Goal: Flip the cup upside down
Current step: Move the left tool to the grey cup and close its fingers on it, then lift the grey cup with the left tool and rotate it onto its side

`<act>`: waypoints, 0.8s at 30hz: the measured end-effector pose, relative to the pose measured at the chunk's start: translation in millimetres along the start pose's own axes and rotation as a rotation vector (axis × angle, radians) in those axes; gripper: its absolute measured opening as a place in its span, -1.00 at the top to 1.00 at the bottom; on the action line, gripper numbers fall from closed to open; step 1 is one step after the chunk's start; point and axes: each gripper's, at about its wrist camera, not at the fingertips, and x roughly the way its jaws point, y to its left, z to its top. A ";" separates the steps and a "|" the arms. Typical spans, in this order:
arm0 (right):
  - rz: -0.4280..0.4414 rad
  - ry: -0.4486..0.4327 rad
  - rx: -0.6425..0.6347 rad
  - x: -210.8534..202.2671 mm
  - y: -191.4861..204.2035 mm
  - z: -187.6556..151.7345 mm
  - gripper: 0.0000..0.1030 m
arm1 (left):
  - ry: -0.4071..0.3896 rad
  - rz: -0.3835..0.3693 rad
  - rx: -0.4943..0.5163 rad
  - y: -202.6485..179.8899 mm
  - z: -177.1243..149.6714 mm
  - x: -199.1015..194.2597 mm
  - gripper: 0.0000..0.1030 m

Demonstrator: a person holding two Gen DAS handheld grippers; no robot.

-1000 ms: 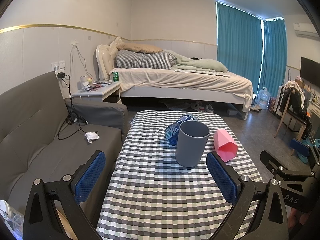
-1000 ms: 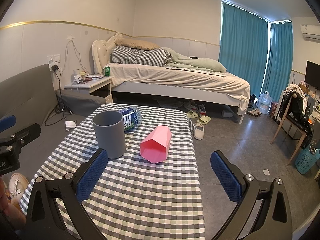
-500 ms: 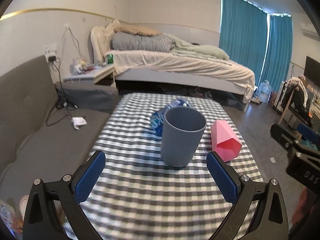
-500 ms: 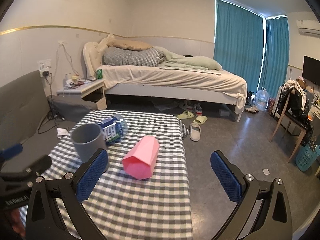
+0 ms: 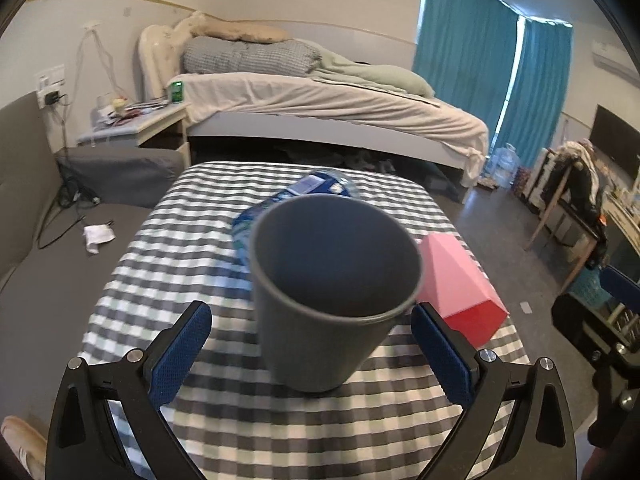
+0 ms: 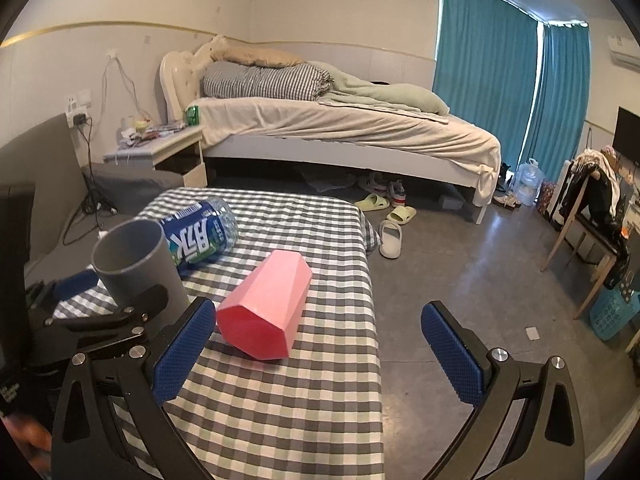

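A grey cup (image 5: 328,300) stands upright, mouth up, on the checked tablecloth (image 5: 180,248). My left gripper (image 5: 316,356) is open, its blue pads on either side of the cup's lower half and not touching it. The cup (image 6: 136,264) also shows at the left of the right wrist view, with the left gripper's fingers (image 6: 108,316) around it. My right gripper (image 6: 320,352) is open and empty, over the table's right edge, beside a pink faceted cup (image 6: 264,304) that lies on its side.
A blue-labelled plastic bottle (image 6: 200,236) lies on its side behind the grey cup. The pink cup (image 5: 460,288) lies just right of the grey cup. A grey sofa (image 5: 36,248) is on the left. A bed (image 6: 340,132) and slippers (image 6: 392,232) lie beyond.
My left gripper has moved forward so the grey cup now sits between its open pads. My right gripper has shifted right and back a little; the cups and bottle have not moved.
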 end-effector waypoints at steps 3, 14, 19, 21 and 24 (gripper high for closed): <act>-0.009 0.012 -0.003 3.7 -1.8 0.4 -0.99 | 0.019 0.001 0.037 -5.5 -0.2 -0.1 -0.42; -0.030 -0.026 0.018 -24.7 -15.8 -6.5 -0.99 | 0.113 -0.007 0.049 -15.1 -16.4 -84.3 -0.41; -0.010 -0.040 0.048 -55.0 -17.0 -13.2 -0.99 | 0.198 -0.015 0.014 -13.5 -34.2 -129.5 -0.41; -0.002 -0.037 0.060 -67.8 -16.8 -18.1 -0.99 | 0.227 -0.021 -0.009 -12.4 -43.8 -138.1 -0.41; 0.003 -0.040 0.059 -88.1 -16.4 -26.0 -0.99 | 0.265 0.004 -0.012 -10.8 -57.4 -135.0 -0.41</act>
